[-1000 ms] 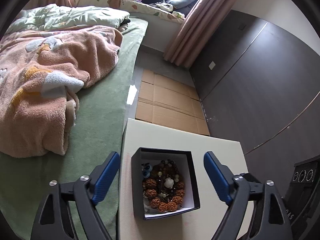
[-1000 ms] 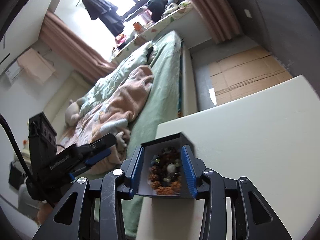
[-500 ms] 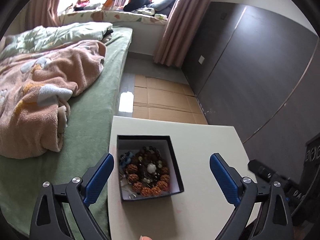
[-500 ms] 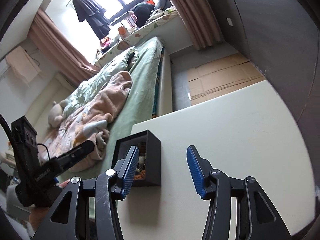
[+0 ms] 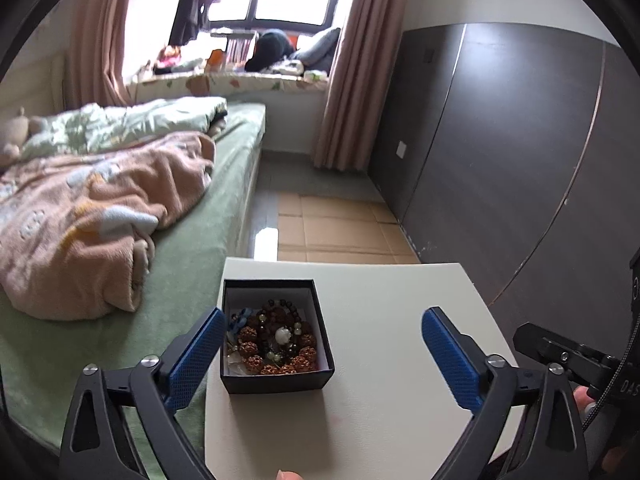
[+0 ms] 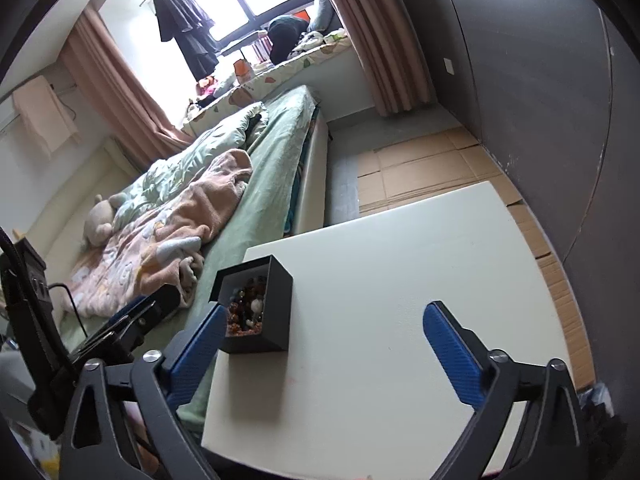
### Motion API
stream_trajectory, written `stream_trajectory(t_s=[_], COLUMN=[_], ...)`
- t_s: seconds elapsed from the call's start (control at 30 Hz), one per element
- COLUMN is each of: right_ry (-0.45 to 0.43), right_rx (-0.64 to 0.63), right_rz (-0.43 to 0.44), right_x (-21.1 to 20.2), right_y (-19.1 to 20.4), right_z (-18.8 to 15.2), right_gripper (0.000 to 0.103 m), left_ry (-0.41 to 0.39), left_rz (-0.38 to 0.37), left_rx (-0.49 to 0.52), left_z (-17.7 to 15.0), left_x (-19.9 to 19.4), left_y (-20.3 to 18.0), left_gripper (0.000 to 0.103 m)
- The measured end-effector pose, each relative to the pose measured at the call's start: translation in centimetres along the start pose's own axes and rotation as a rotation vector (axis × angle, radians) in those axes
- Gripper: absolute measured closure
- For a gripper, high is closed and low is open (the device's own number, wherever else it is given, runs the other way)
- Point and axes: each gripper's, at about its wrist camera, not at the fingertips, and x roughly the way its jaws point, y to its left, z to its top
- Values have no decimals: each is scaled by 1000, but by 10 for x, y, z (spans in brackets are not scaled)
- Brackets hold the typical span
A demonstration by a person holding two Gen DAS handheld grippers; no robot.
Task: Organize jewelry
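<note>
The left tongs (image 5: pixel 320 354) stand wide open with nothing between their blue pads; the black jewelry box (image 5: pixel 276 338) sits on the cream tabletop (image 5: pixel 392 360) just ahead, close to the left pad. This view looks down into the box, showing a brown beaded bracelet (image 5: pixel 278 346) coiled inside, with a white bead at its middle. The right tongs (image 6: pixel 324 346) are also spread wide and empty. Their view shows the box (image 6: pixel 256 306) from the side, beside their left pad near the tabletop's bed-side edge, and shows the left tongs (image 6: pixel 132 322) over the green bed (image 6: pixel 272 168).
</note>
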Motion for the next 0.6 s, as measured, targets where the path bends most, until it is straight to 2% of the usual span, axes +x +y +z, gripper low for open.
stream_trajectory(t_s=[0.07,0.3,0.6], right_ry=[6,25,35], right_rx=[-18,-64,-107], right_rz=[-16,-47,-28], right_x=[-4,-14,-17], right_y=[-1,1,12], right_z=[-4,-16,-25], right_gripper=[0,0,0], left_ry=[-9,-27,-20], left_rz=[1,-4,4], left_rx=[0,13,20], left_z=[-2,-11,-15], left_x=[-5,-18,-22], left_y=[-2,-6,-4], left_gripper=[0,0,0])
